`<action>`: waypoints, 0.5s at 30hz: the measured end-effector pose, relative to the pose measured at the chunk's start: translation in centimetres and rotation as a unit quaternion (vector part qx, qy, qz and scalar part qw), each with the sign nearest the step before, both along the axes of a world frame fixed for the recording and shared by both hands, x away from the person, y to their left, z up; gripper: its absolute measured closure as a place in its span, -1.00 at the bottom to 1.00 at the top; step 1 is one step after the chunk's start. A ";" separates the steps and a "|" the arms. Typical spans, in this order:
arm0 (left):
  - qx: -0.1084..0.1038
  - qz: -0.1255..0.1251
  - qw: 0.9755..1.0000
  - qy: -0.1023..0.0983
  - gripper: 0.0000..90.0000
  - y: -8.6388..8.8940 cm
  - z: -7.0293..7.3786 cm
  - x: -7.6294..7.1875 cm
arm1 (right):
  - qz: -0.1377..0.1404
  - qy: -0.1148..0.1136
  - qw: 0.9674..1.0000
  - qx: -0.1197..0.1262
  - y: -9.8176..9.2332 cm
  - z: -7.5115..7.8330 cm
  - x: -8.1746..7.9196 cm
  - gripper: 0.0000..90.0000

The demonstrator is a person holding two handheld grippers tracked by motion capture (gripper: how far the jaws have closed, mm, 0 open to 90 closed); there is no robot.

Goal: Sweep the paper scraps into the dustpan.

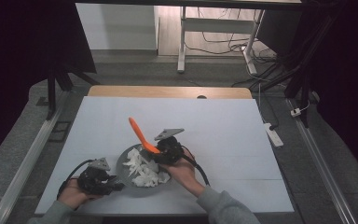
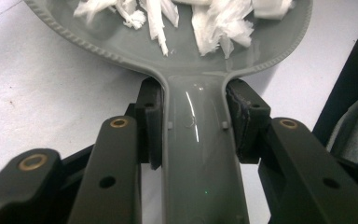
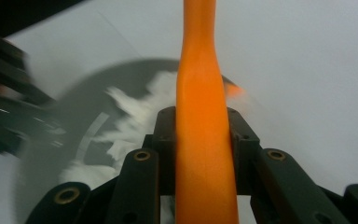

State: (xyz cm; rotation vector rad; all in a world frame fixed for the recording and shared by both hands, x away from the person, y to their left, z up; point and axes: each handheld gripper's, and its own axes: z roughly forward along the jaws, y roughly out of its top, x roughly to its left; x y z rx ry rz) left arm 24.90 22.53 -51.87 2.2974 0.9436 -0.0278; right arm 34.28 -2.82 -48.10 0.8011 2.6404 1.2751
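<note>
Left gripper view: fingers clamp the pan handle; right fingers clamp the orange spatula.

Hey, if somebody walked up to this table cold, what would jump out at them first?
Probably the bright orange utensil, clamped in the right gripper and slanting up over the grey pan near the front of the white table. Next, the heap of white shreds in that pan, whose handle is pinched in the left gripper.

Left tongs and right tongs both clamped, hands low.
</note>
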 end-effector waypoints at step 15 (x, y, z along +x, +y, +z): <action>-0.004 0.003 1.000 0.001 0.36 0.3 0.0 0.1 | -0.048 -0.036 0.997 0.046 -2.1 1.7 4.1 0.56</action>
